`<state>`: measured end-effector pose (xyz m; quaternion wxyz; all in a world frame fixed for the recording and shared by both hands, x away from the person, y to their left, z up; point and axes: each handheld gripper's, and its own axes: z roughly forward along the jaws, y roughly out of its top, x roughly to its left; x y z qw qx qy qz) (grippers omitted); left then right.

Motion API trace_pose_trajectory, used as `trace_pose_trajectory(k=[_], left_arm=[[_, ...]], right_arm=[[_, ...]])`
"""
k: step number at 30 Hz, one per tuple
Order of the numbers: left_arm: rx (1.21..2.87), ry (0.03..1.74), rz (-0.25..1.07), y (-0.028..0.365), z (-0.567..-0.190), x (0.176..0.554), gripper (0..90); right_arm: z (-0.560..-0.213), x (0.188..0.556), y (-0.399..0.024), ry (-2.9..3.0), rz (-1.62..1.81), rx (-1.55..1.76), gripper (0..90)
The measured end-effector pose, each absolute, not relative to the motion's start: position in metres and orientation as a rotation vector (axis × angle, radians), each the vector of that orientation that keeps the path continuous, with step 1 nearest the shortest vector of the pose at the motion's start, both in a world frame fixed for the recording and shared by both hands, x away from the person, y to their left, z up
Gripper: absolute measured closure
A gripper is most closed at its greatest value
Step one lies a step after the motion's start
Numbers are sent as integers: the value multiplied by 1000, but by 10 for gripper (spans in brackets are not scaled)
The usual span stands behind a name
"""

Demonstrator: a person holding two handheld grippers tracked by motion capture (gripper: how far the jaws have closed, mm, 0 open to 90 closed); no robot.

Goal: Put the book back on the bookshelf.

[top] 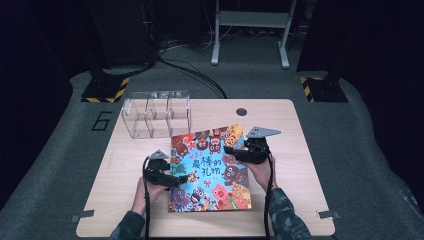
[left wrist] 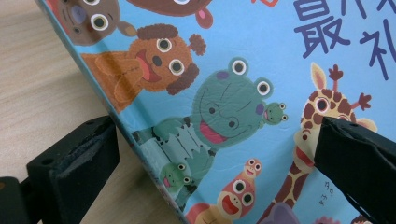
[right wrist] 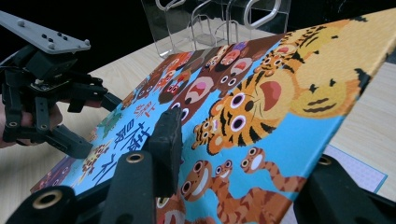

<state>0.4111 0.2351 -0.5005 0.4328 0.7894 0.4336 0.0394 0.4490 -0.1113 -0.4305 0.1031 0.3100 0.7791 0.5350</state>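
Centrally on the wooden tabletop (top: 295, 150), nearer its front edge than its back, a picture book (top: 210, 167) with a blue cover crowded with cartoon animals is held between 2 handheld grippers. The right gripper (top: 235, 150) has its jaws pressed together on the book's right edge, pinching the cover and lifting that side, so the book tilts with its left edge low. The left gripper (top: 175, 181) stands with jaws spread, straddling the lower left edge of the book (left wrist: 224, 116) without pressing it: one jaw over bare wood, the other over the giraffe. A clear acrylic organizer (top: 156, 114) with 3 compartments stands near the back left corner, apart from the book. Judged risk: the single thin-edge pinch may slip, or only the cover may be caught, letting the pages swing open and the book drop; a left closure at the spine could crease it. Large purple Chinese characters on the cover appear to read 最棒的礼物; smaller writing is illegible. A "6" (top: 101, 121) marks the floor beside the left edge.
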Motion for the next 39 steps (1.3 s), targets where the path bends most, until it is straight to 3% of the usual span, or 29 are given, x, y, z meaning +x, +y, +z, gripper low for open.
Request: trace_pose_trajectory(k=[16,39], left_arm=[[1966,1029,88,236,-501,413,17],[1988,976,183,235,-496,408,56]], right_arm=[[-431,454,-113,2332,1589,1001,557],[-430,457,-117,2378,1547,1155,556]])
